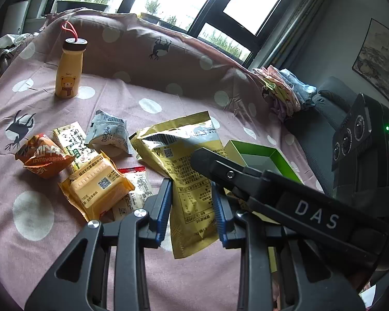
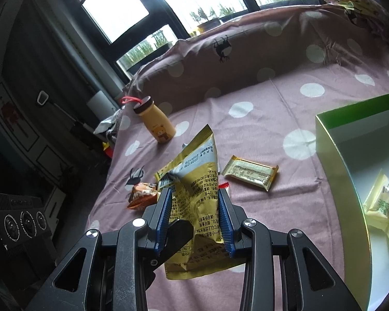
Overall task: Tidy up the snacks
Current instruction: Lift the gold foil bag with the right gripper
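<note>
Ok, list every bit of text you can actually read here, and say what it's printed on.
"DAS": on the right tool's black body.
"Ditt Oibo", roughly, tilted: on the grey packet.
"...NWEIDAGUAZI", upside down, start cut off: on the orange packet.
Gold pouch, orange-yellow packet and gold bar: small print and QR codes, unreadable.
Yellow bottle: bear picture, wording too small.
</note>
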A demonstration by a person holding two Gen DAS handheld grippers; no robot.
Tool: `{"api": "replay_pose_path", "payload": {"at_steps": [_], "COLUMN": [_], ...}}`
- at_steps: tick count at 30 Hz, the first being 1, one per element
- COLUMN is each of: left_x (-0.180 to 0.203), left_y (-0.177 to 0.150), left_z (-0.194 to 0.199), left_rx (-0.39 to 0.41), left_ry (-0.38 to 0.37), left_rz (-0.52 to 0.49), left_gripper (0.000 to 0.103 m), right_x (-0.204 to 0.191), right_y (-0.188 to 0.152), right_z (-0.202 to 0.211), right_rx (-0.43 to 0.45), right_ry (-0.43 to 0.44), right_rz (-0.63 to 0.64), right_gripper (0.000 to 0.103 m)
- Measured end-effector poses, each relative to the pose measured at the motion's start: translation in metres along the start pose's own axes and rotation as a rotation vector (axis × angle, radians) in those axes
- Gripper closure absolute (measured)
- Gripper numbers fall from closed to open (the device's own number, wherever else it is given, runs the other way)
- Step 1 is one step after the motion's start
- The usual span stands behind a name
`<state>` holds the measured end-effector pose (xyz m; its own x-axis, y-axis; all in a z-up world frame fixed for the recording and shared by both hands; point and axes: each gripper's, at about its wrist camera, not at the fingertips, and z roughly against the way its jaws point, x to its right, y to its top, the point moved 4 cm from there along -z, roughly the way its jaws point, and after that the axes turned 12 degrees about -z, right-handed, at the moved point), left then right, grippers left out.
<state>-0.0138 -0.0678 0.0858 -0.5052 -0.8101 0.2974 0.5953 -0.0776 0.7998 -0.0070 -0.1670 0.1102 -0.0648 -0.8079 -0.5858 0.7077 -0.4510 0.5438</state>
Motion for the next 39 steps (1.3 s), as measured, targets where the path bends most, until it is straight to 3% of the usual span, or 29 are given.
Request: {"api": "replay_pose_path", "payload": {"at_steps": [39], "left_x": [0.0017], "left_y": [0.0014], "left_z": [0.0041], "left_rx": [0.018], "left_ry": [-0.017], "left_rz": [-0.018], "left_gripper": [0.074], "right_x": [-0.0052], "right_y": [0.0014], "right_z": [0.0091], "right_rx": [0.039], "right_ry": [-0.004], "right_rz": [0.028], "right_gripper": [0.065]}}
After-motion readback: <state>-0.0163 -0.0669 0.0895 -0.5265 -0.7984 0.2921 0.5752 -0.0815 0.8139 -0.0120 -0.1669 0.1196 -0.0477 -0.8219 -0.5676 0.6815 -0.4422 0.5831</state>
